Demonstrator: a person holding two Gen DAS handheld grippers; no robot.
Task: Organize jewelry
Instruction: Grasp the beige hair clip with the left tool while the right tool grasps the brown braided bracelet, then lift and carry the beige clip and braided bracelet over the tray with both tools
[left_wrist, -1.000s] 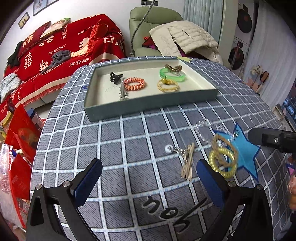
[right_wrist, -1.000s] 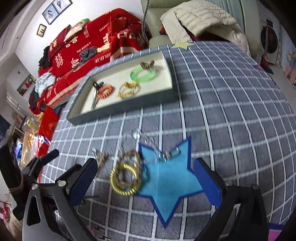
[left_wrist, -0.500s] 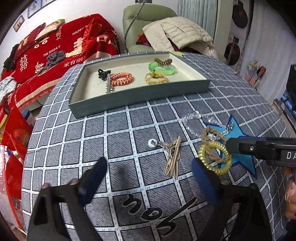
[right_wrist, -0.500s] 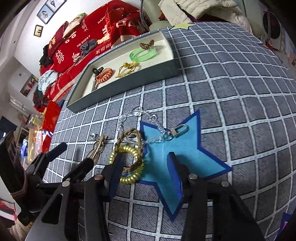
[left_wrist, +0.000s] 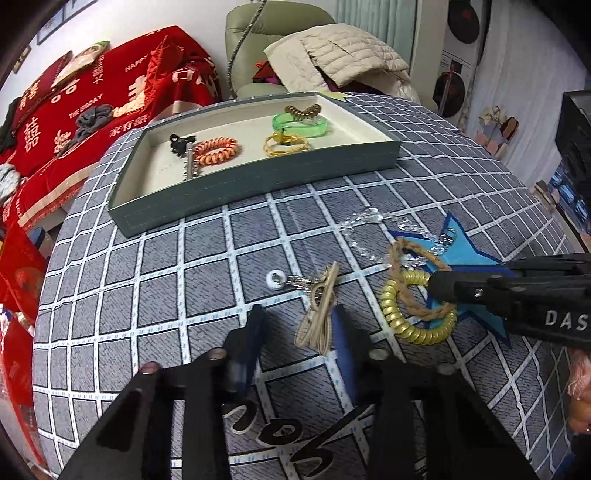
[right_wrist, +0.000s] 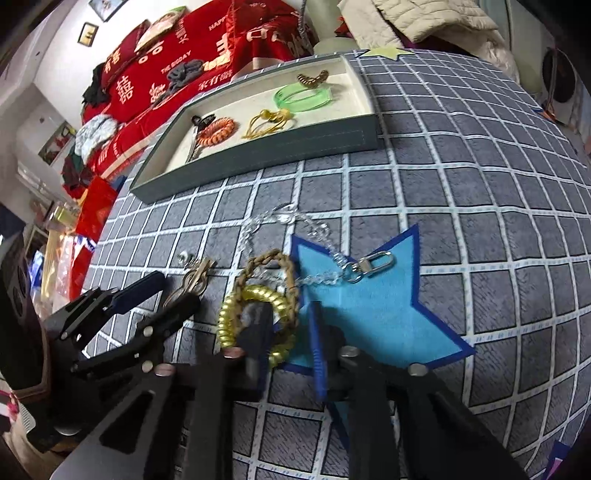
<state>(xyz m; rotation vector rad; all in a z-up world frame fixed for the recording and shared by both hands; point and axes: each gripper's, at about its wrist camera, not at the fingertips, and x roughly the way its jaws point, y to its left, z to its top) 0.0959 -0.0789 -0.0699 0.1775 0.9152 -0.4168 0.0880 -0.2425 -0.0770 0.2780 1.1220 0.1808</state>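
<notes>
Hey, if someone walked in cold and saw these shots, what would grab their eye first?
Probably the bright blue felt star on the grey checked tablecloth, with a gold spiral hair tie and a braided brown ring overlapping its edge. Both claws have just been closing: the right claw on the gold tie, the left claw around a tan cord loop. Behind sits a grey tray holding sorted pieces.

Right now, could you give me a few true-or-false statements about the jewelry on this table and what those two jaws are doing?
1. The green bangle lies inside the tray. True.
2. The yellow coil hair tie lies in the tray. False: it lies on the tablecloth, partly on the blue star mat.
3. The right gripper has its jaws closing on the yellow coil hair tie. True.
4. The left gripper is above the orange coil hair tie. False: it straddles the tan cord bundle.
5. The clear bead chain ends in a metal clasp. True.
</notes>
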